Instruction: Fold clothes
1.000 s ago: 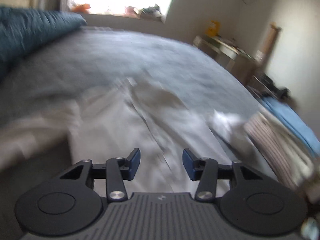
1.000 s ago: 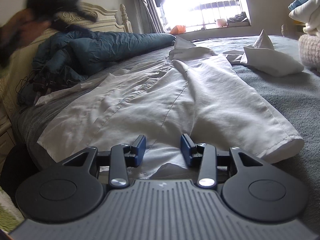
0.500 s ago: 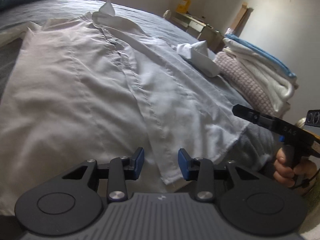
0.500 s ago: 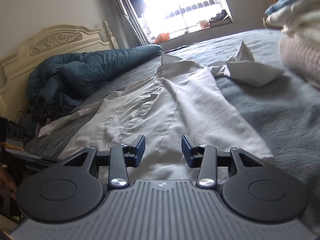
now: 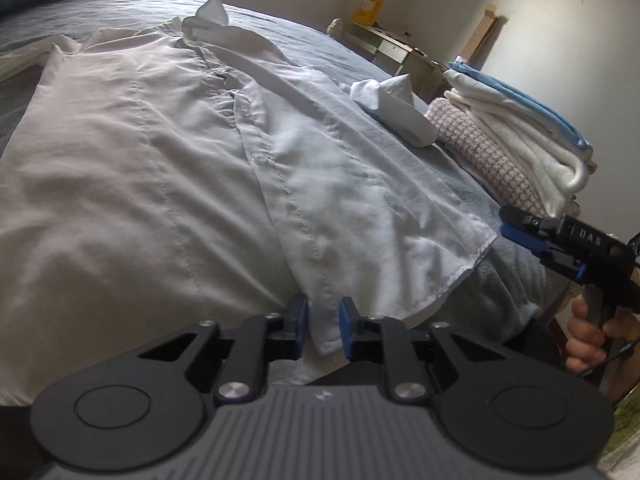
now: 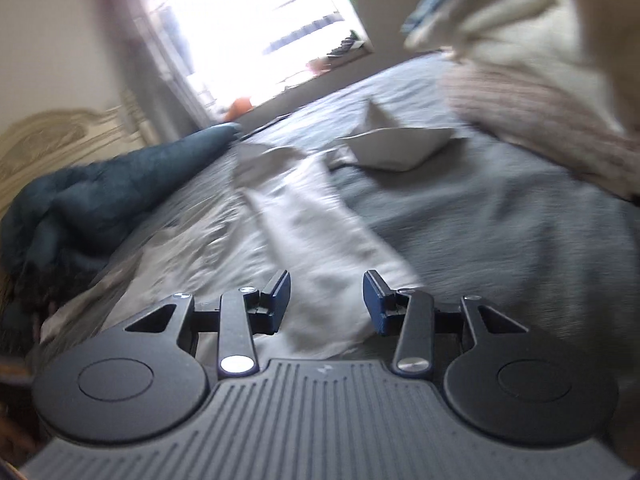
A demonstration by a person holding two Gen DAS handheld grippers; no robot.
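— Where's the left gripper (image 5: 323,325)?
— At the bottom hem of the white button-up shirt (image 5: 168,168), jaws narrowly parted either side of the placket edge, not clamped on it.
— And the right gripper (image 6: 326,300)?
— Spread wide over the shirt's hem corner; that view is blurred.
— The shirt itself?
— Lying flat, front up, on the grey bedspread (image 5: 304,40), collar towards the window. A stack of folded clothes (image 5: 516,140) sits beside it, near a cuff.
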